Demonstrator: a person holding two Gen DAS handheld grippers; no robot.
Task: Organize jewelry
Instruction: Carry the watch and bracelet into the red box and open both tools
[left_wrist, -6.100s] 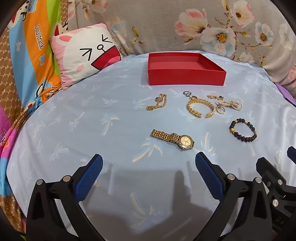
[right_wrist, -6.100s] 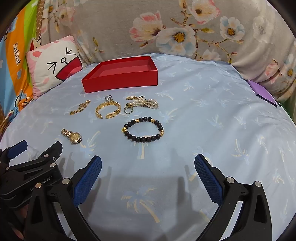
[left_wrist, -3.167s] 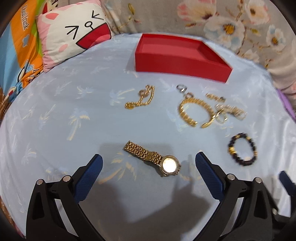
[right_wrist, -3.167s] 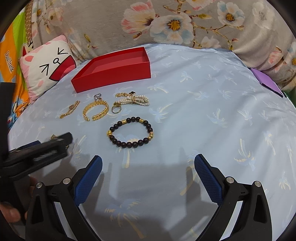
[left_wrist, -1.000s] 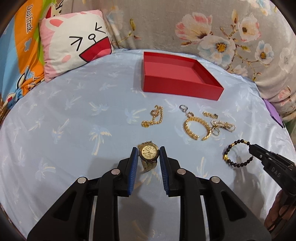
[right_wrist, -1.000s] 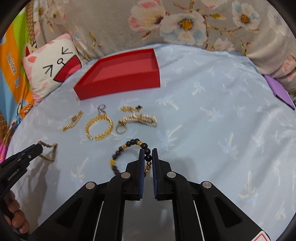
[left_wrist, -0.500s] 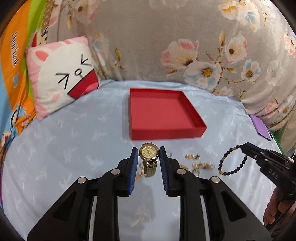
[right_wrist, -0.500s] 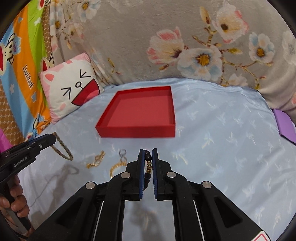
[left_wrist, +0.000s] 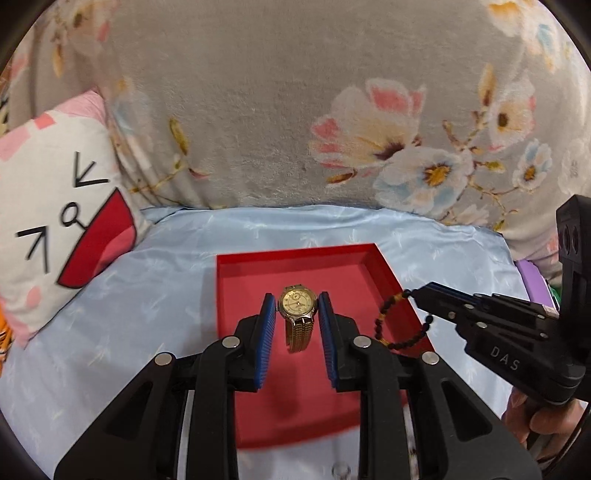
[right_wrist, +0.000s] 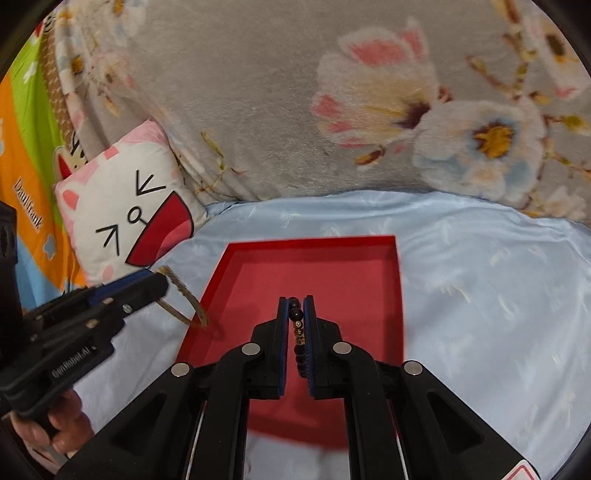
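Note:
My left gripper (left_wrist: 297, 306) is shut on a gold watch (left_wrist: 297, 305), its band hanging down over the open red box (left_wrist: 240, 295). My right gripper (right_wrist: 295, 306) is shut on a black bead bracelet (right_wrist: 296, 314) and holds it above the same red box (right_wrist: 354, 273). In the left wrist view the right gripper (left_wrist: 415, 293) comes in from the right with the bracelet (left_wrist: 384, 321) dangling over the box's right wall. In the right wrist view the left gripper (right_wrist: 162, 280) is at the left, the watch band (right_wrist: 184, 295) hanging over the box's left wall.
The box sits on a light blue sheet (left_wrist: 147, 295) near a grey floral blanket (left_wrist: 295, 129). A pink cat pillow (left_wrist: 55, 214) lies at the left. A purple item (left_wrist: 532, 280) is at the right edge. A small ring (left_wrist: 341, 469) shows near the bottom.
Both grippers have moved forward with their jewelry and now hang over the red box, which looks much closer. The loose jewelry on the sheet has dropped out of view.

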